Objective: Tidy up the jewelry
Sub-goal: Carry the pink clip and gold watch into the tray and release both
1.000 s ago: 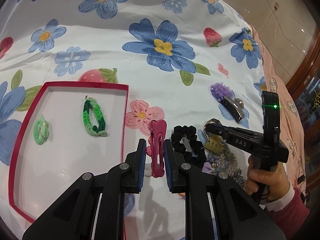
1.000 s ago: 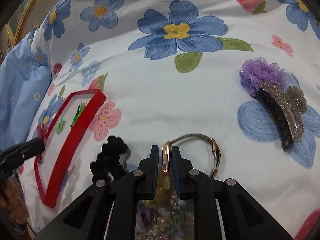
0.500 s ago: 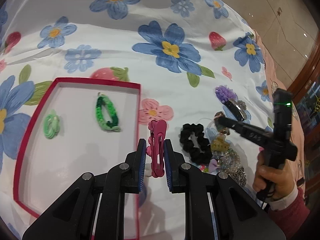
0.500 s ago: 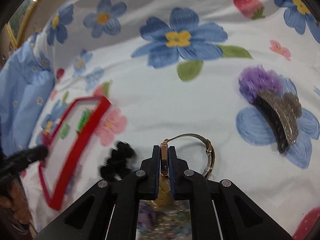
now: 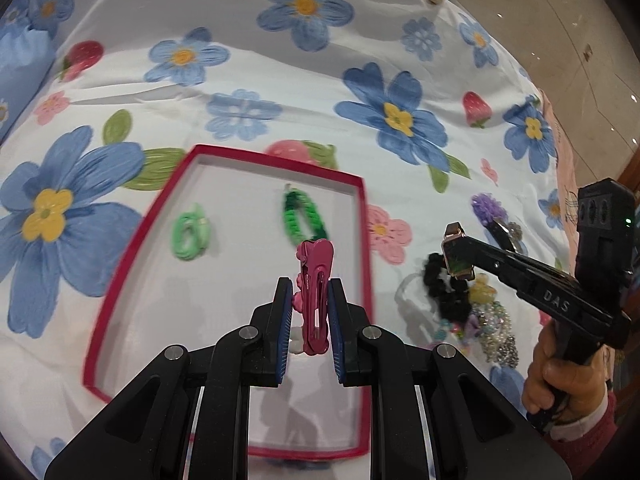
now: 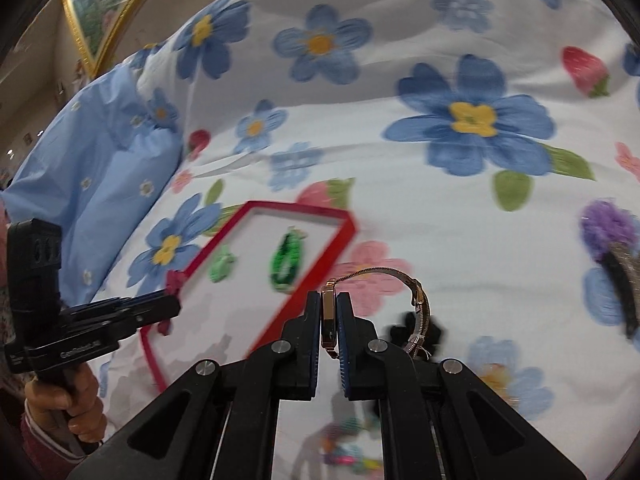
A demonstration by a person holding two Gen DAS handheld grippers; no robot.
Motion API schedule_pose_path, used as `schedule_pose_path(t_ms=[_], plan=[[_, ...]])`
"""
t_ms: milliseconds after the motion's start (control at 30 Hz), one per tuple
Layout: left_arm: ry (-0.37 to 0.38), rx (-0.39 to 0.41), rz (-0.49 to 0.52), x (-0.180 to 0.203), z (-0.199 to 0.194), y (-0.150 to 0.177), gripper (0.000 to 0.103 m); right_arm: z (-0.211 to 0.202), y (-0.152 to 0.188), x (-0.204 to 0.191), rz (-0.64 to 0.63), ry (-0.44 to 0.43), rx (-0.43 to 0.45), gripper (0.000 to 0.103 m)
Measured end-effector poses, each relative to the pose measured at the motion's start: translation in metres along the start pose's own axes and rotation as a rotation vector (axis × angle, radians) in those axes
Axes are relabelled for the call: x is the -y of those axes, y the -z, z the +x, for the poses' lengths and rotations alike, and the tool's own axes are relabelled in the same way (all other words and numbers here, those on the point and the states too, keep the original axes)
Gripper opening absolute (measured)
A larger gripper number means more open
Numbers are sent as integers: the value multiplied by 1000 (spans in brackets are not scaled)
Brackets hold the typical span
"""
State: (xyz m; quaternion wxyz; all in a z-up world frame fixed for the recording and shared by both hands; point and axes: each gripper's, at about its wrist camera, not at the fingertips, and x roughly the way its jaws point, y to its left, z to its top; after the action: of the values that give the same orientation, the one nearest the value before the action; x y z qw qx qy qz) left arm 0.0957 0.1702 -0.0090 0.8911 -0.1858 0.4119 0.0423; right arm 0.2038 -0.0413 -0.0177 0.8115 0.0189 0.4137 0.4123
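My left gripper [image 5: 309,316] is shut on a magenta hair clip [image 5: 315,292] and holds it above the red-rimmed white tray [image 5: 362,240]. In the tray lie a pale green hair tie [image 5: 190,232] and a dark green braided bracelet [image 5: 304,216]. My right gripper [image 6: 329,322] is shut on the case of a rose-gold watch [image 6: 329,316], whose mesh band [image 6: 416,300] loops to the right. It holds the watch in the air beside the tray's right edge [image 6: 308,288]. The right gripper also shows in the left wrist view [image 5: 456,252].
A pile of jewelry lies right of the tray: a black scrunchie [image 5: 444,284], beads and pearls [image 5: 492,328], a yellow clip [image 5: 482,290]. A purple flower claw clip [image 6: 612,248] lies farther right. A blue pillow [image 6: 92,168] lies to the left. The floral sheet covers everything.
Both grippers have risen and moved left. The left one now holds the hair clip over the tray. The right one has lifted the watch off the pile toward the tray.
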Motion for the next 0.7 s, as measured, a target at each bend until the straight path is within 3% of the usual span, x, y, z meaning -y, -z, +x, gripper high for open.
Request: schedule_pose_path(t_ms=[467, 700], plan=[[-83, -28, -55, -56, 16, -5, 16, 48, -12, -73, -135, -91, -52, 7], [-114, -75, -47, -73, 43, -13, 16, 92, -14, -89, -211, -72, -139, 7]])
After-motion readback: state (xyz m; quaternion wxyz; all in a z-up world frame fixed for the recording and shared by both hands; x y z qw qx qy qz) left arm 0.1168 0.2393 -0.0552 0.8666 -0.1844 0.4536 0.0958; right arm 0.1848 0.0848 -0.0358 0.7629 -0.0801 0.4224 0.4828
